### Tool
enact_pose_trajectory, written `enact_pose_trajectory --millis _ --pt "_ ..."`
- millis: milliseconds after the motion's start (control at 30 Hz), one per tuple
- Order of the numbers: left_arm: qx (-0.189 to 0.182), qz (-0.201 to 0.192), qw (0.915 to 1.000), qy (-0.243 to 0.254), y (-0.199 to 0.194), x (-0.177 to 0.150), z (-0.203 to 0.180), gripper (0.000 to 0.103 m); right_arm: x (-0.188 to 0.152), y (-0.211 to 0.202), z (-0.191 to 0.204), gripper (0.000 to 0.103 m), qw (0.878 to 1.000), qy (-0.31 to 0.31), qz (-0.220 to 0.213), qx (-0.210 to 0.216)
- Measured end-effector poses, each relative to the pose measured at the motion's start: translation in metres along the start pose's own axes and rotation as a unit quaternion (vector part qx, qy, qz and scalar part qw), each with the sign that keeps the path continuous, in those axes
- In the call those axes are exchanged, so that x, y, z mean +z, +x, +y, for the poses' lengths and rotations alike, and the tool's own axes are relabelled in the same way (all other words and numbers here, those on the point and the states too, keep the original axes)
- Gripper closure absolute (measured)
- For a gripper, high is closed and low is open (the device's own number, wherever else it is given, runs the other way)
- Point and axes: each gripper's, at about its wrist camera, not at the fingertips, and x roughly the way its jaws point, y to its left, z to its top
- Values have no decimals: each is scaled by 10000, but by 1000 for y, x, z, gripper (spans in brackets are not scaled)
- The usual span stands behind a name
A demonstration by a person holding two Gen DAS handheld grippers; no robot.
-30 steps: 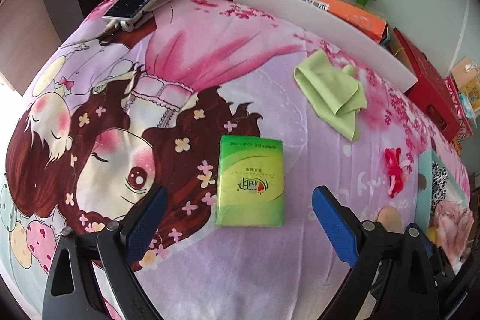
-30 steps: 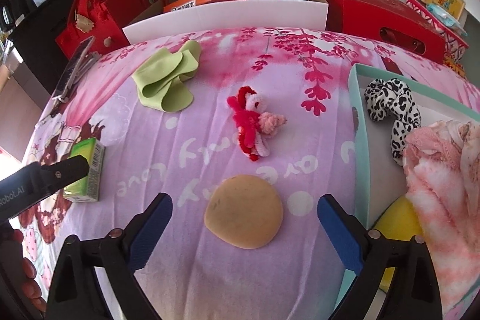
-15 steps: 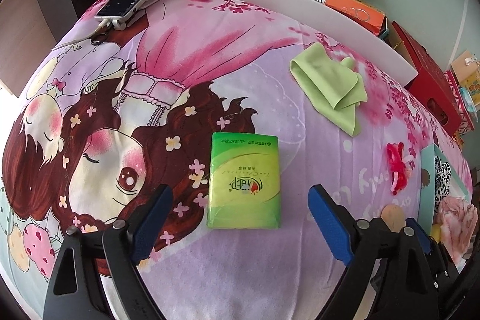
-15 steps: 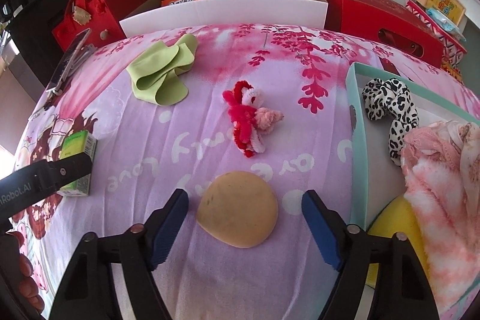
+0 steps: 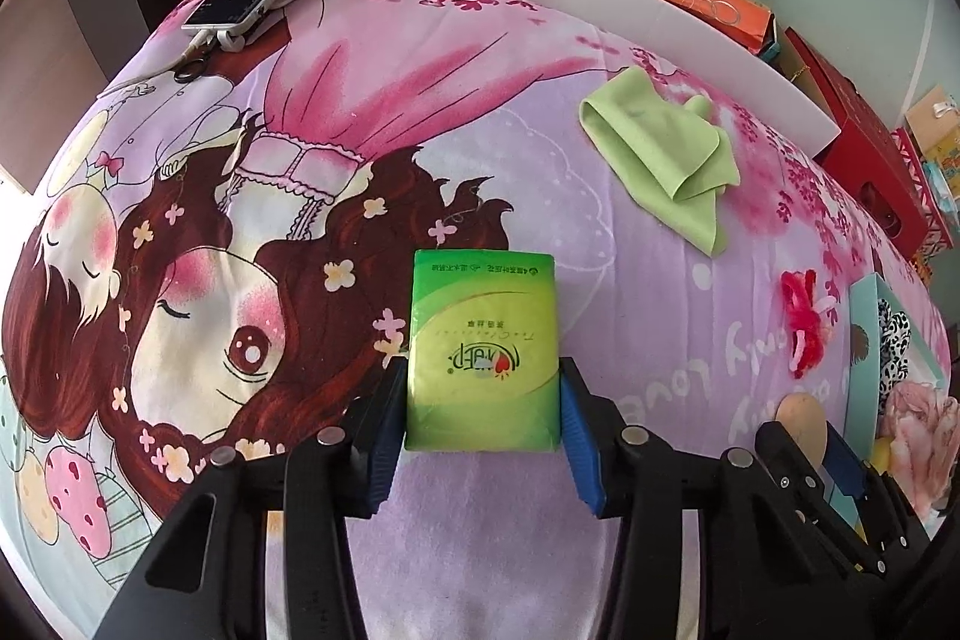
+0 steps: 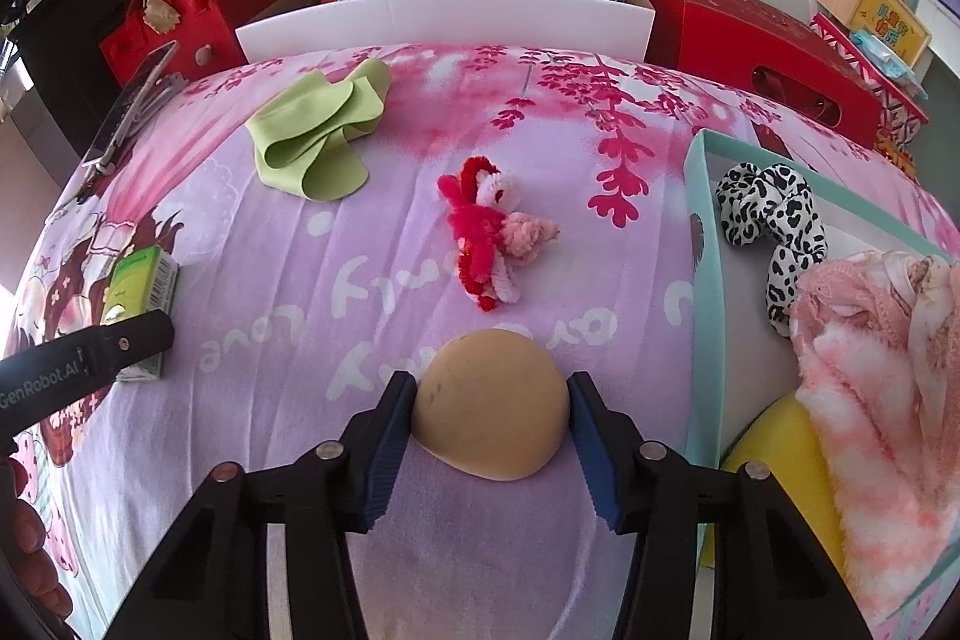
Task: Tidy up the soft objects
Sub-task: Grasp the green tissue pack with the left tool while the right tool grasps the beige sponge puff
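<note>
Both hand-held grippers, wide a second ago, now closed: left (image 5: pixel 483 421) on tissue pack (image 5: pixel 485 349), right (image 6: pixel 491 421) on tan pad (image 6: pixel 491 403); ready for boxing.

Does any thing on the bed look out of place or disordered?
Yes. The green cloth lies crumpled, not folded, and the red and pink fuzzy toy lies loose outside the box. Nothing looks spilled or damaged.
</note>
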Motion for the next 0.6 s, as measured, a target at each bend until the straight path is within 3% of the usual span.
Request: enact_pose_trajectory --millis 600 --pt "-131 -271 9995 31 -26 1 1 55 2 -8 -4 50 10000 46 -19 9"
